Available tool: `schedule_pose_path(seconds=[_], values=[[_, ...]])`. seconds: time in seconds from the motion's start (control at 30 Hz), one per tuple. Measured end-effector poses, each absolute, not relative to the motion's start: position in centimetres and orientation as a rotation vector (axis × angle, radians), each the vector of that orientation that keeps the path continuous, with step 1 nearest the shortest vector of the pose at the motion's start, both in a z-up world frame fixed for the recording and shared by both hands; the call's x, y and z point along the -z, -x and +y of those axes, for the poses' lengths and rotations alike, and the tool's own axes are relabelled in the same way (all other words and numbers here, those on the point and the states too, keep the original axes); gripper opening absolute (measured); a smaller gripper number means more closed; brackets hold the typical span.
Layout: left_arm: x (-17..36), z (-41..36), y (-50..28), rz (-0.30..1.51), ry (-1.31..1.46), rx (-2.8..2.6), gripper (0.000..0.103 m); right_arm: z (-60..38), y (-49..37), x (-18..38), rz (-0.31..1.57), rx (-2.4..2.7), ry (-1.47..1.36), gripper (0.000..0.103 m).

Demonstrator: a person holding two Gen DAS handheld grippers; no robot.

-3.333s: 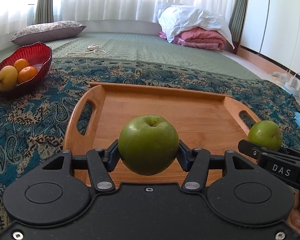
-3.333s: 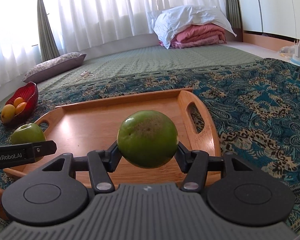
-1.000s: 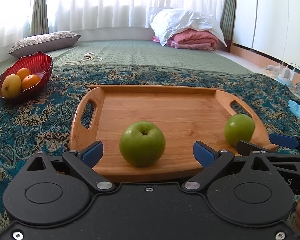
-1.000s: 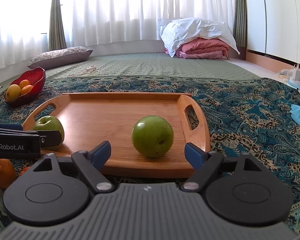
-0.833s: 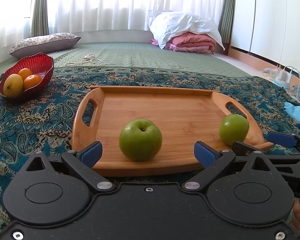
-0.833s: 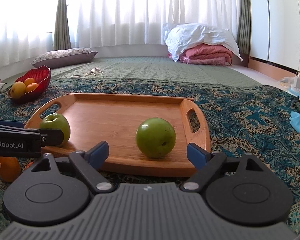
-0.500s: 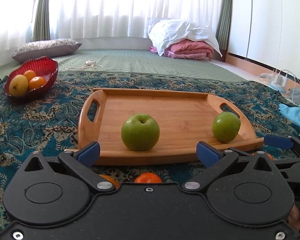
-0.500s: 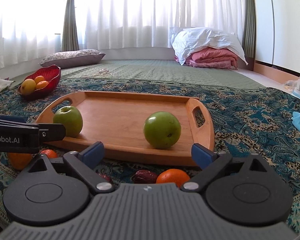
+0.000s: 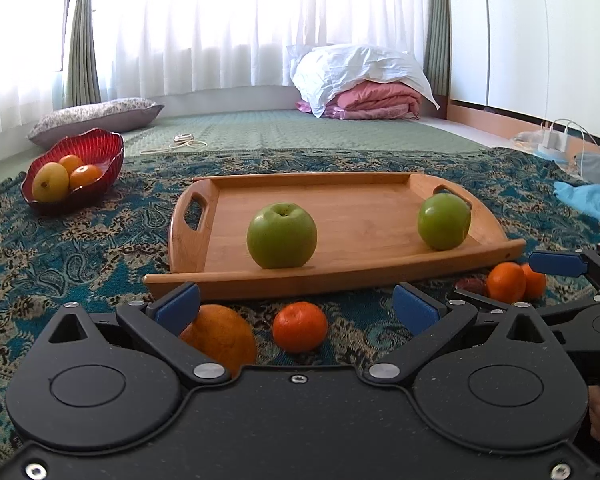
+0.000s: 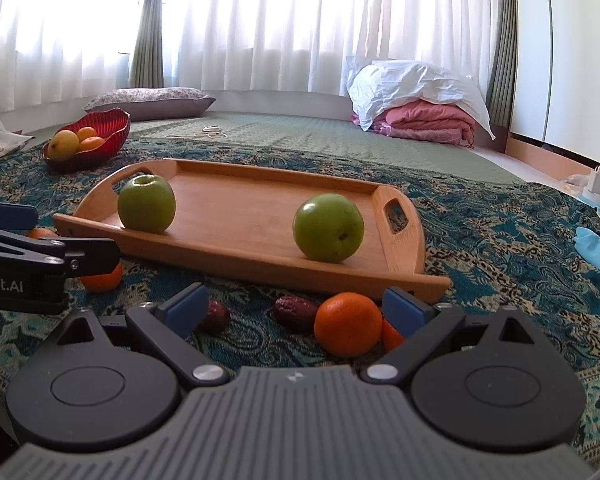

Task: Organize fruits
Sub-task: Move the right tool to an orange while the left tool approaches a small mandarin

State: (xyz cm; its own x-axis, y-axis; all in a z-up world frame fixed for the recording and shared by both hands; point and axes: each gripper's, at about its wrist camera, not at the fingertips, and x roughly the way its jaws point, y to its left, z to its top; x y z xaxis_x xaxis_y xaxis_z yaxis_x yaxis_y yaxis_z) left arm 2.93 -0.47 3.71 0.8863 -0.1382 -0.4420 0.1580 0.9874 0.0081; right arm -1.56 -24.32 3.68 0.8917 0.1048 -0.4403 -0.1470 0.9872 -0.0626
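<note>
On the patterned cloth (image 9: 80,248) sat a wooden tray (image 9: 340,276), and both green apples stood on its board, well apart. From the left wrist view, one apple (image 9: 281,236) stood at twelve o'clock from the left gripper (image 9: 296,306), near the tray's front rim; the other apple (image 9: 444,221) stood toward two o'clock, close to the right-hand handle. From the right wrist view, that second apple (image 10: 328,227) lay at about twelve o'clock from the right gripper (image 10: 294,306), and the first (image 10: 146,203) at about ten o'clock, by the left handle.

Both claws were spread wide and pinched nothing. The left gripper's blue pads (image 9: 179,307) stood on either side of loose fruit on the cloth in front of the tray: a large orange (image 9: 224,338) touching or just behind the left pad, and a small mandarin (image 9: 299,326) between the pads, clear of both. The right gripper's pads framed a mandarin (image 10: 348,324) just beside its right pad, with two dark dates (image 10: 295,313) on the cloth nearer the tray.

At ten o'clock, well away from the tray, a red bowl (image 9: 100,152) held yellow and orange fruit. Two more mandarins (image 9: 506,282) lay at three o'clock in the left wrist view, beside the other gripper's finger.
</note>
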Motion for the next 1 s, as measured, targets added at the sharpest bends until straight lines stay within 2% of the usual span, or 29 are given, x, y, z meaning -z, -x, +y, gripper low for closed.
schedule_pose_path(seconds=[0.13,0.2,0.33,0.4,0.47,0.7,1.0], values=[[-3.9,-0.6,-2.0,0.426,-0.044,0.161,0.100,-24.7,1.5,-3.4,0.462,-0.113,0.088,0.098],[-4.2,-0.9,-1.5,0.401,-0.052,0.172,0.089,-24.9,1.4,-3.4,0.465,-0.108,0.080,0.094],[-4.4,-2.0,-1.4,0.403,-0.099,0.197,0.075,-25.0,1.2,-3.4,0.467,-0.105,0.089,0.087],[-4.2,-2.4,-1.8,0.429,-0.104,0.200,0.059,-24.8,1.1,-3.4,0.465,-0.100,0.108,0.080],[-3.8,-2.6,-2.3,0.465,-0.091,0.199,0.053,-24.6,1.1,-3.3,0.461,-0.089,0.134,0.075],[-2.4,-2.5,-3.9,0.536,-0.065,0.119,0.052,-24.7,0.6,-3.0,0.465,-0.072,0.174,0.064],[-1.6,-2.4,-5.3,0.554,-0.050,0.105,0.051,-24.9,-0.2,-2.7,0.462,-0.070,0.192,0.066]])
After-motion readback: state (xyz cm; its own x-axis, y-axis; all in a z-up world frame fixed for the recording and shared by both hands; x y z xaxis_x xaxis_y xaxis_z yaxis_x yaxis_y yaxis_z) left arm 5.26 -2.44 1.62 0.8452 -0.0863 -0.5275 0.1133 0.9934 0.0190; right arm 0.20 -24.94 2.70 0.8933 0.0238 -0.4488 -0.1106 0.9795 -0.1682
